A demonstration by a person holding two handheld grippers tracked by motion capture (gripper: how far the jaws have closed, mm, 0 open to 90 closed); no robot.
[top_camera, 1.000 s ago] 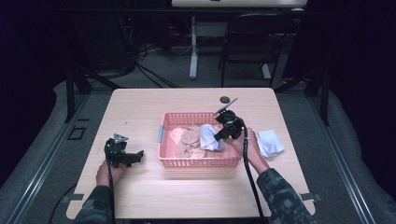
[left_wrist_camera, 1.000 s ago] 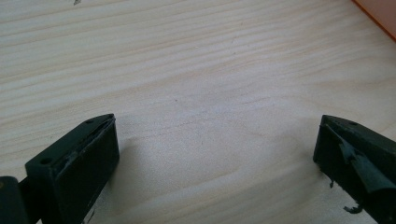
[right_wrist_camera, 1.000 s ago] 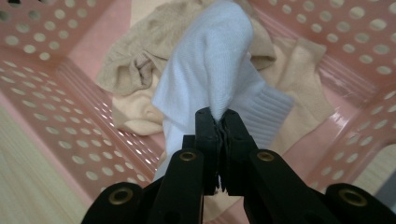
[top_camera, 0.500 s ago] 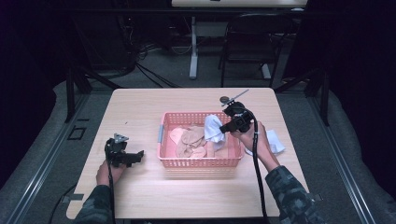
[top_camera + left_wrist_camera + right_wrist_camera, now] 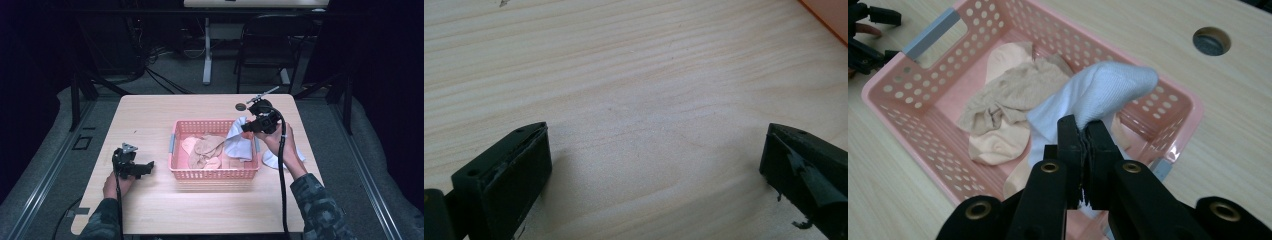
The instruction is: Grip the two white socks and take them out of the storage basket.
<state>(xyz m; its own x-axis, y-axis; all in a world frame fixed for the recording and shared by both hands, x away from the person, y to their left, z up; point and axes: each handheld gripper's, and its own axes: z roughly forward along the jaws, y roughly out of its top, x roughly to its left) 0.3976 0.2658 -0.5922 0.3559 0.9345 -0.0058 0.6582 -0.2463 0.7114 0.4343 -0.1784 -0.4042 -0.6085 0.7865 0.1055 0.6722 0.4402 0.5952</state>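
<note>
In the high view a pale wooden table (image 5: 150, 120) filled the middle of the frame, with a pink perforated basket (image 5: 215, 173) standing at its centre. The right gripper (image 5: 246, 128), held in the person's right hand (image 5: 272, 140) just right of centre, was clenched on a white sock (image 5: 240, 142); the sock hung from the jaws and draped down over the basket's right end, its lower part lying inside. In the right gripper view the two black jaws rose from the bottom centre and stood pressed together on the sock's fabric, with the sock's rounded end bulging above them toward the upper right of the frame. Beige socks (image 5: 1008, 100) lay crumpled on the basket floor, left of centre in that view. A second white cloth (image 5: 272, 159) lay on the table at the right of the basket in the high view, partly hidden by the person's forearm. A round hole (image 5: 1211, 41) in the tabletop showed at the upper right of the right gripper view.

The left gripper (image 5: 145, 167) rested low at the lower left of the high view, well apart from the basket, held in the person's left hand (image 5: 116, 185). In the left gripper view its jaws stood wide apart over bare wood, grasping nothing, and an orange-pink edge of the basket cut the upper right corner
</note>
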